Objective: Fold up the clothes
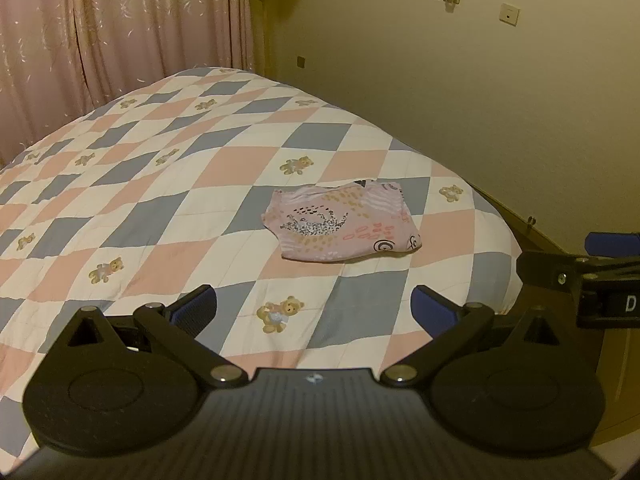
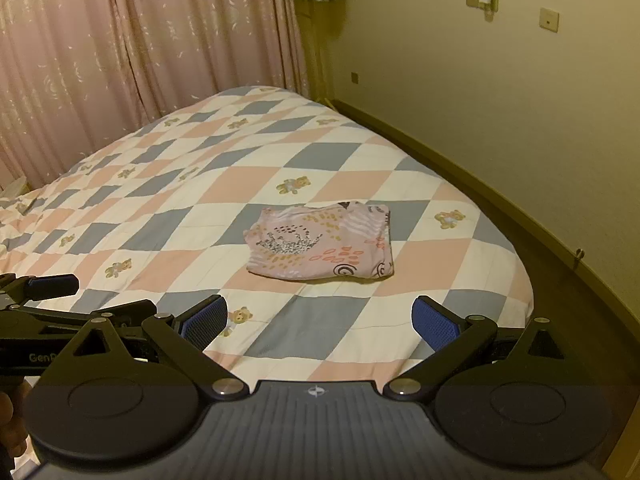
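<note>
A pink patterned garment (image 1: 344, 224) lies folded into a compact rectangle on the checked bedspread (image 1: 168, 184), near the bed's right side. In the right wrist view the same folded garment (image 2: 322, 246) sits just ahead of my fingers. My left gripper (image 1: 314, 306) is open, held back from the garment above the quilt, with nothing between its blue pads. My right gripper (image 2: 320, 318) is open too, empty and short of the cloth. The right gripper shows at the right edge of the left wrist view, and the left gripper at the left edge of the right wrist view.
The bed's wooden frame (image 2: 460, 160) runs along a yellow wall (image 2: 500, 88) on the right. Pink curtains (image 1: 120, 32) hang behind the bed. Wall sockets (image 1: 510, 14) sit high on the wall. A hand (image 2: 10, 420) shows at the lower left.
</note>
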`<control>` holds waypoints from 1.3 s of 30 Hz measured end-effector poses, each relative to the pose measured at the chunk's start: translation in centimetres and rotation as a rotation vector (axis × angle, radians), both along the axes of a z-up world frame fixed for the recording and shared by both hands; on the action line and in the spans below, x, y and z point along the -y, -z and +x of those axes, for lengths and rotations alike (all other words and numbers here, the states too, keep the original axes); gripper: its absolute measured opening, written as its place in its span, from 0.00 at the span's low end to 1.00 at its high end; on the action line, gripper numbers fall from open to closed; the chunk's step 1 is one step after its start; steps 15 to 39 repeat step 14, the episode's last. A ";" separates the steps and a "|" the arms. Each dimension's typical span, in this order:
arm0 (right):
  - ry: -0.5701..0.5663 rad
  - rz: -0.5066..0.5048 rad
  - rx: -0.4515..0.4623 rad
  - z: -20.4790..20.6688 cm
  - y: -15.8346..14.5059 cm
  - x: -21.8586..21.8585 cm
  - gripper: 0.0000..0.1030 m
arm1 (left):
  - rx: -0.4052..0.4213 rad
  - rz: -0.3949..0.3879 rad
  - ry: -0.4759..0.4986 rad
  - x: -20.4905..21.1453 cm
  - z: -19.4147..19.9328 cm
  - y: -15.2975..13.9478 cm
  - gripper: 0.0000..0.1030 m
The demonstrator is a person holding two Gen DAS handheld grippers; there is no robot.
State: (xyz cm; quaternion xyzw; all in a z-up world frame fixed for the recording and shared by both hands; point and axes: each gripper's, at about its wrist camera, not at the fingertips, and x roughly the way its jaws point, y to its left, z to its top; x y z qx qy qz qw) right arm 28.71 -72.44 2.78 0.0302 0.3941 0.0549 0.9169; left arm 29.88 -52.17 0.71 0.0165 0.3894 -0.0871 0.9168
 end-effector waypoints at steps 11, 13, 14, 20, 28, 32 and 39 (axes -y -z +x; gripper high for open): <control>-0.009 -0.012 -0.006 0.1 0.1 -0.1 0.98 | 0.009 -0.003 -0.002 -0.4 0.1 0.1 0.99; -0.009 -0.013 -0.007 0.1 0.1 -0.1 0.98 | 0.015 -0.005 -0.001 -0.4 0.0 0.1 0.99; -0.009 -0.013 -0.007 0.1 0.1 -0.1 0.98 | 0.022 -0.005 -0.003 -0.4 -0.1 0.0 0.99; -0.009 -0.013 -0.007 0.1 0.1 -0.1 0.98 | 0.022 -0.005 -0.003 -0.4 -0.1 0.0 0.99; -0.009 -0.013 -0.007 0.1 0.1 -0.1 0.98 | 0.022 -0.005 -0.003 -0.4 -0.1 0.0 0.99; -0.009 -0.013 -0.007 0.1 0.1 -0.1 0.98 | 0.022 -0.005 -0.003 -0.4 -0.1 0.0 0.99; -0.009 -0.013 -0.007 0.1 0.1 -0.1 0.98 | 0.022 -0.005 -0.003 -0.4 -0.1 0.0 0.99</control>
